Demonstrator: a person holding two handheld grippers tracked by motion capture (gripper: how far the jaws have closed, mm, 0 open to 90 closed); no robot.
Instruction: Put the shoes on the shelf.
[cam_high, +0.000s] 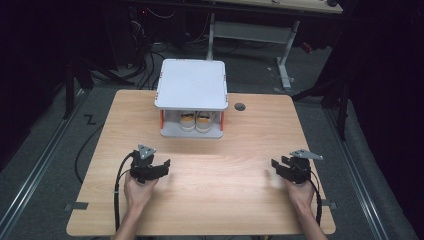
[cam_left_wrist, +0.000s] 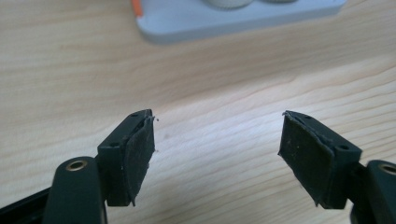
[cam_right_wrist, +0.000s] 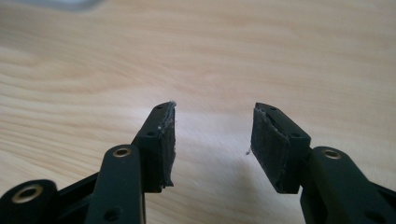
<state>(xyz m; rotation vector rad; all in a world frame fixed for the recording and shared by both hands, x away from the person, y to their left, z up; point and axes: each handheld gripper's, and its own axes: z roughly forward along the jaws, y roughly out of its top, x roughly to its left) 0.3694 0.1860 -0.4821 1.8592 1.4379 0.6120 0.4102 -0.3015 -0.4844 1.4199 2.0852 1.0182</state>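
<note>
A white two-tier rack with orange posts stands at the far middle of the wooden table. A pair of white shoes with yellow-orange marks sits on its lower shelf. At the near left a hand holds my left gripper; its jaws are open and nothing is between them. My right gripper is held at the near right, also open with nothing in it. The left gripper hangs over bare wood, with the rack's lower shelf ahead. The right gripper stands apart over bare wood too.
A round dark cable hole lies in the table to the right of the rack. Behind the table stand a desk frame and loose cables on a dark floor. Bare wood stretches between the two grippers.
</note>
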